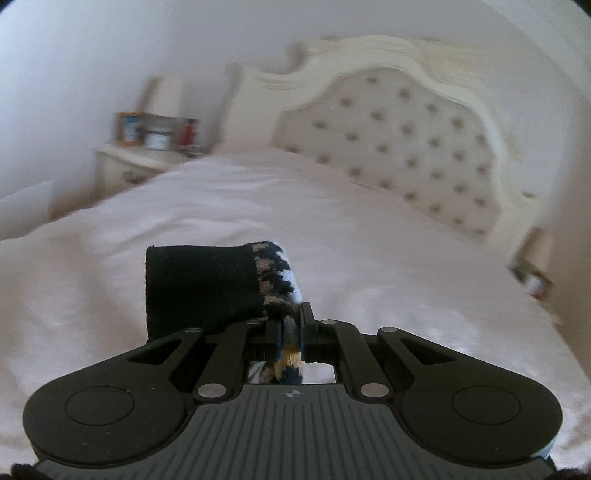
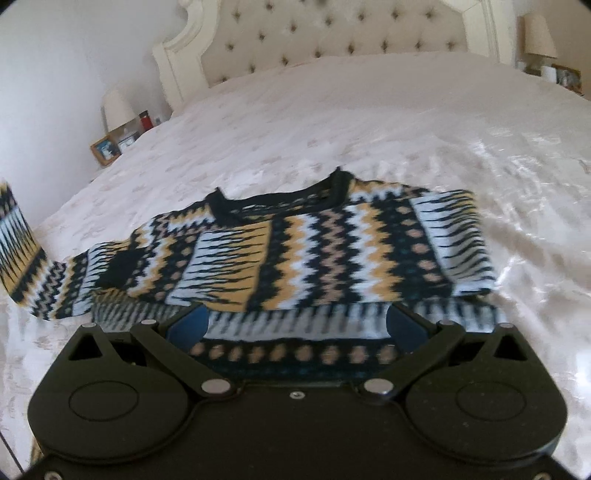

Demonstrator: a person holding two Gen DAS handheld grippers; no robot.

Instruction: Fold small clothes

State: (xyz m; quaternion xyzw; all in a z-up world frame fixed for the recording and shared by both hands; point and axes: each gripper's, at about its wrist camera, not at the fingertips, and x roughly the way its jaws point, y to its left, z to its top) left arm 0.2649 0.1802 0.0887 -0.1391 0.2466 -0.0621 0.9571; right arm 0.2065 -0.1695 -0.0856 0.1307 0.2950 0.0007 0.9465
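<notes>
A small knitted sweater (image 2: 303, 254) with black, yellow, white and tan zigzag bands lies on the bed, neck hole toward the headboard. Its left sleeve (image 2: 18, 251) is lifted off the bed at the far left of the right wrist view. My left gripper (image 1: 290, 332) is shut on that sleeve near its black cuff (image 1: 199, 284), which sticks up above the fingers. My right gripper (image 2: 295, 325) is open, low over the sweater's near hem, with its blue pads (image 2: 188, 325) spread wide on either side of the fabric.
The pale pink bedspread (image 2: 369, 122) covers the whole bed. A tufted cream headboard (image 2: 332, 33) stands at the far end. Nightstands with lamps, a photo frame (image 2: 105, 149) and small items stand on both sides.
</notes>
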